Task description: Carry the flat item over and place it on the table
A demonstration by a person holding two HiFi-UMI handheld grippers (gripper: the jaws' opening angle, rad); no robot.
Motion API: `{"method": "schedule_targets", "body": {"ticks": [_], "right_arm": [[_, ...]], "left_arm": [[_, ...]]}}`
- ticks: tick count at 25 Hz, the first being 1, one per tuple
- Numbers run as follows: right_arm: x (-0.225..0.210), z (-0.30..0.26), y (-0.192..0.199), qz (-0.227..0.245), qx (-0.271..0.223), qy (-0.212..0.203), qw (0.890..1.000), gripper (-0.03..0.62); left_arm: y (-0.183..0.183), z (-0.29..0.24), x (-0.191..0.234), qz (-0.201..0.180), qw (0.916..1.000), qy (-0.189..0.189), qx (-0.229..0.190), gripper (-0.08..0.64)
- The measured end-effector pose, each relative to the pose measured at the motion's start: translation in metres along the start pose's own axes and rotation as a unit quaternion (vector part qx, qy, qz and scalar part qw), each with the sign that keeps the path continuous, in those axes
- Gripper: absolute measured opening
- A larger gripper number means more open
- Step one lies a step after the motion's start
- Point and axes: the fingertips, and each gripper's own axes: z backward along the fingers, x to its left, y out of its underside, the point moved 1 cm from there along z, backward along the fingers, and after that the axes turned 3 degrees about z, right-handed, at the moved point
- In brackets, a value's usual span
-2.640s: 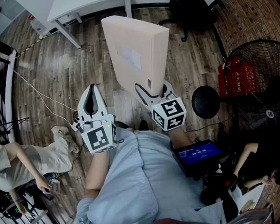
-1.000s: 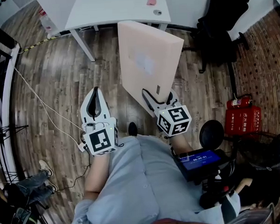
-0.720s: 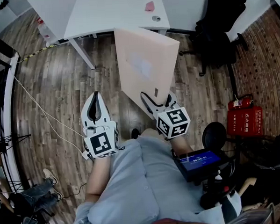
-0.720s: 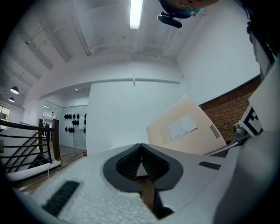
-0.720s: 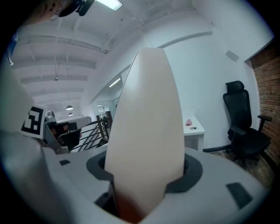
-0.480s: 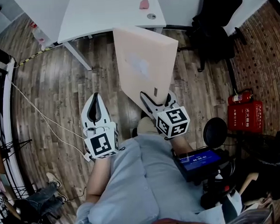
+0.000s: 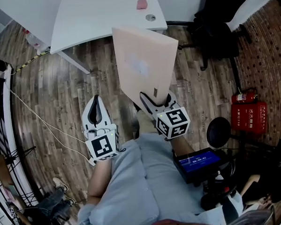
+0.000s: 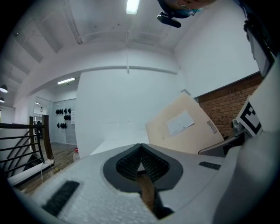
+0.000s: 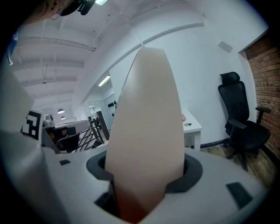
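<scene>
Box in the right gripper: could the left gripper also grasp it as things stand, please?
Probably yes. The left gripper is empty, jaws shut, beside the box with nothing between them; the right gripper clamps its near end. It must open first.

There is one flat beige cardboard box (image 7: 145, 62). Two white hand-held grippers show, the left gripper (image 7: 95, 100) and the right gripper (image 7: 154, 96), each carrying one black-and-white marker cube. One white rectangular table (image 7: 79, 21) bears two small things: one pink block (image 7: 142, 3) and one round grey disc (image 7: 150, 18). There is one black office chair (image 7: 220, 23) and one blue-lit tablet screen (image 7: 198, 162). The red fire-extinguisher items (image 7: 249, 117) by the brick wall look like two, though they are too small to be sure.
</scene>
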Motion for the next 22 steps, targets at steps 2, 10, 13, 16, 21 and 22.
{"method": "schedule_targets", "body": {"ticks": [2,10,13,16,21,22], "right_arm": [[-0.013,-0.022,-0.009,-0.004,0.002,-0.002,1.000,0.284],[-0.062,-0.119,-0.053,-0.013,0.021,-0.029,0.999,0.284],[-0.081,-0.151,-0.075,-0.012,0.019,-0.044,0.999,0.284],[-0.093,-0.184,-0.099,-0.004,0.015,-0.062,0.998,0.284],[-0.100,-0.225,-0.130,0.010,0.008,-0.083,0.997,0.284],[-0.099,-0.231,-0.134,0.009,0.008,-0.087,0.996,0.284]], "left_arm": [[-0.001,-0.028,0.003,-0.006,1.0000,0.001,0.006,0.009],[-0.015,-0.138,0.026,-0.013,0.9995,-0.020,0.022,0.009],[-0.025,-0.175,0.030,-0.017,0.9991,-0.031,0.022,0.009],[-0.037,-0.207,0.038,-0.023,0.9988,-0.041,0.015,0.009],[-0.056,-0.238,0.053,-0.034,0.9976,-0.061,0.000,0.009],[-0.058,-0.242,0.057,-0.036,0.9974,-0.063,-0.001,0.009]]}}
